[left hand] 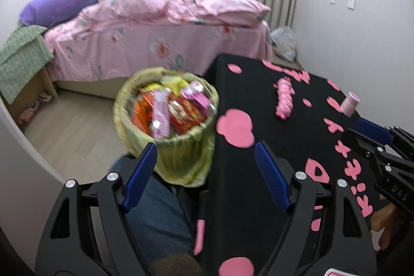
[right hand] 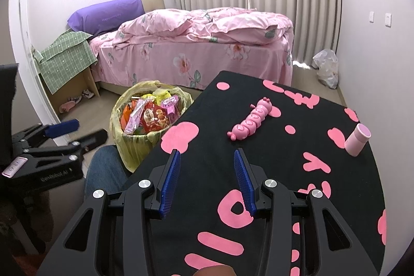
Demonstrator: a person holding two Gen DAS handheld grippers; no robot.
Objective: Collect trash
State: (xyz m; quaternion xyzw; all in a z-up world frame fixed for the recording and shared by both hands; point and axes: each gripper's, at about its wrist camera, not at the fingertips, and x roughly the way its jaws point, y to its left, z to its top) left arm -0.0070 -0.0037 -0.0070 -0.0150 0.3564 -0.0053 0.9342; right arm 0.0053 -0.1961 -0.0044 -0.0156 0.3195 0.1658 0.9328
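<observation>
- The right gripper, seen from the left wrist view, has "DAS" on its side.
- The left gripper has its jaws wide apart and empty, above the trash bin full of snack wrappers, beside the black table.
- The right gripper's jaws are apart and empty over the table.
- Only the right wrist view shows the pink caterpillar toy sharply, near a pink cup.

pink caterpillar toy, pink cup on table; bed behind.

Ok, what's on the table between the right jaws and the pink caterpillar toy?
Nothing: in the right wrist view only bare black cloth with pink patches runs from the open right gripper to the caterpillar toy.
</observation>
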